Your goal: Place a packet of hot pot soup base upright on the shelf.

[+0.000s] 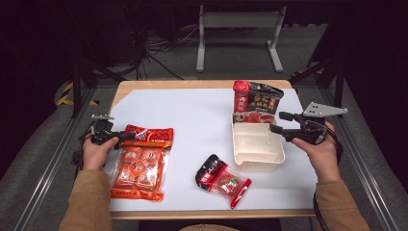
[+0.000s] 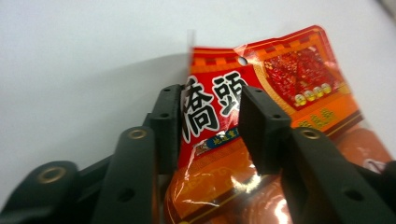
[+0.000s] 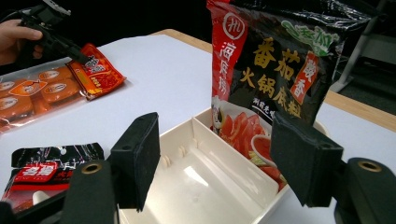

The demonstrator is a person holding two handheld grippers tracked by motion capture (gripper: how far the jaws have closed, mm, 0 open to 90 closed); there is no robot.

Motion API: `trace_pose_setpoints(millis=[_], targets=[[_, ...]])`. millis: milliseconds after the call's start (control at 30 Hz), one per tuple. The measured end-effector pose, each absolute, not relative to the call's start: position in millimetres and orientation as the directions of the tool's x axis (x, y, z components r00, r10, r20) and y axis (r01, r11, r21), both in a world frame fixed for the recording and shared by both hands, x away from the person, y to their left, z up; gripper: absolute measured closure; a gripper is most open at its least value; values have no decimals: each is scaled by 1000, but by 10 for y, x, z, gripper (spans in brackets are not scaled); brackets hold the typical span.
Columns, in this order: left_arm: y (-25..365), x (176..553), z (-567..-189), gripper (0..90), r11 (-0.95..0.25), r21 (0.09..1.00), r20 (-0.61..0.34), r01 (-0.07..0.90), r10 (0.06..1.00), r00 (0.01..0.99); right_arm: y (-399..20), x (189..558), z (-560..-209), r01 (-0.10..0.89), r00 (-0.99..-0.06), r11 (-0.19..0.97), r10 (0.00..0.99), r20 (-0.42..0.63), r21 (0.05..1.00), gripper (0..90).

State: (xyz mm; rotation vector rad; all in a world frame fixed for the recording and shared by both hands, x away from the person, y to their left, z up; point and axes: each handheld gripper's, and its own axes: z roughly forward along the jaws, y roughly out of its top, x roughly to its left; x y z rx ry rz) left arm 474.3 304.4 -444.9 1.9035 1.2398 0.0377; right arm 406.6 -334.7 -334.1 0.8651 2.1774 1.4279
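An orange-red packet of several round portions lies flat at the table's left. My left gripper is at its top end. In the left gripper view, the jaws stand apart on either side of the printed header, with no pad pressing on it. A white divided tray stands at the right. A black and red hotpot bag stands upright in its far compartment. My right gripper hovers open at the tray's right rim, with nothing between its pads.
A small black and red packet lies near the front edge, between the orange packet and the tray. A white sheet covers the wooden table. A metal stand is on the floor behind it, and rails run along both sides.
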Motion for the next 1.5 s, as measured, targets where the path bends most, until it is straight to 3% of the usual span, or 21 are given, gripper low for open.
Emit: trace_pose_setpoints(millis=[267,467,567,733,1500], targets=[[3041,4724,-4447,668,-164,666,-415,728,729,544,-3339,4067,-3348,278,-736,293,677,6,915,337],[2955,4730,-4461,734,-231,650,-356,724,749,559,-3317,4073,-3362,280,-741,304,671,4,911,337],[2906,4748,-4482,799,-282,626,-298,727,775,558,-3303,4073,-3363,276,-745,309,667,0,910,337],[2906,4752,-4484,884,-281,621,-294,732,782,549,-3291,4070,-3361,275,-747,310,665,-1,910,340],[2976,4544,-4097,900,-212,722,-281,658,780,560,-3020,3970,-3226,223,-808,332,589,-17,916,512]])
